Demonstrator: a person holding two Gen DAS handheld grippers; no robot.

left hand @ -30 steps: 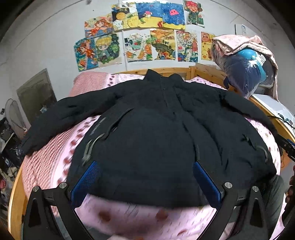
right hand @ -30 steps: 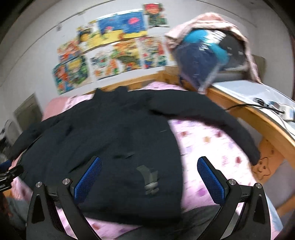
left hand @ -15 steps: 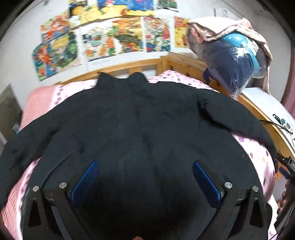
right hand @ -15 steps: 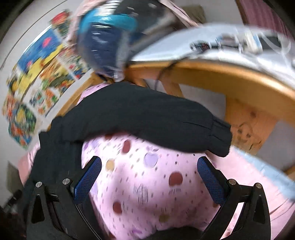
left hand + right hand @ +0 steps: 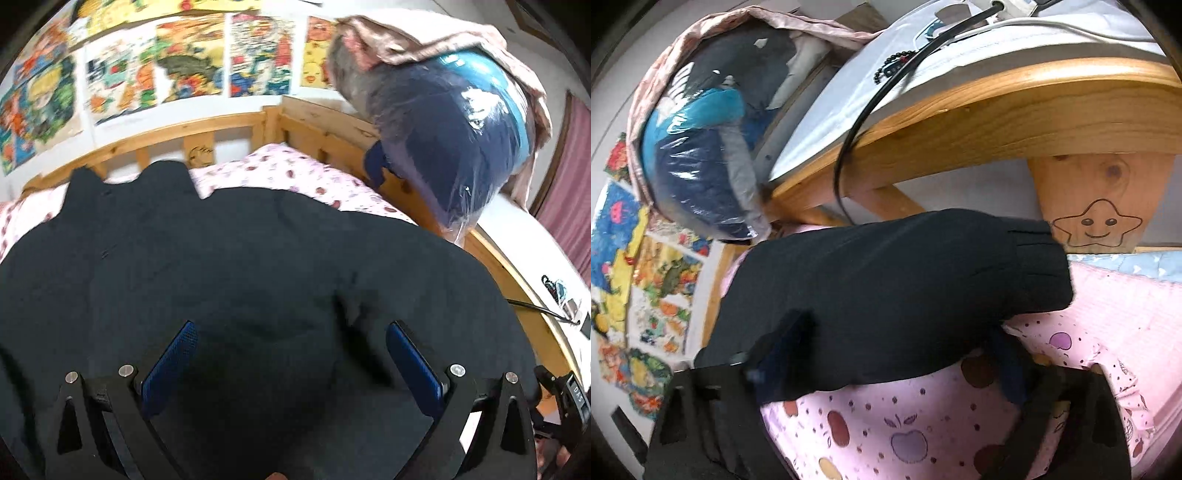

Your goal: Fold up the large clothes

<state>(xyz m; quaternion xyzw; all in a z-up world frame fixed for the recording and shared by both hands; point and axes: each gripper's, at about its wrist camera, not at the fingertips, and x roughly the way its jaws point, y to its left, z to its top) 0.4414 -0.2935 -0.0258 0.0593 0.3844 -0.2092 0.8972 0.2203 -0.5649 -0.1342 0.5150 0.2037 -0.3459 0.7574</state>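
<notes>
Blur is smearing the right gripper [image 5: 897, 354], so its fingers are hard to make out; they are standing wide apart around the sleeve [image 5: 897, 291], contact unclear. Black jacket [image 5: 229, 266] is lying spread over the pink bedsheet [image 5: 905, 428], hiding most of it. Left gripper [image 5: 291, 358] is hovering wide open above the jacket, holding nothing. Wooden rail [image 5: 997, 122] is crowding the cuff.

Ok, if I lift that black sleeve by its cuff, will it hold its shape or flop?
Probably flop: the sleeve lies soft on the pink bedsheet, following its surface. It looks thick, so likely weighty for fabric and apt to drag the jacket with it. The ribbed cuff should give the right gripper decent purchase.
</notes>
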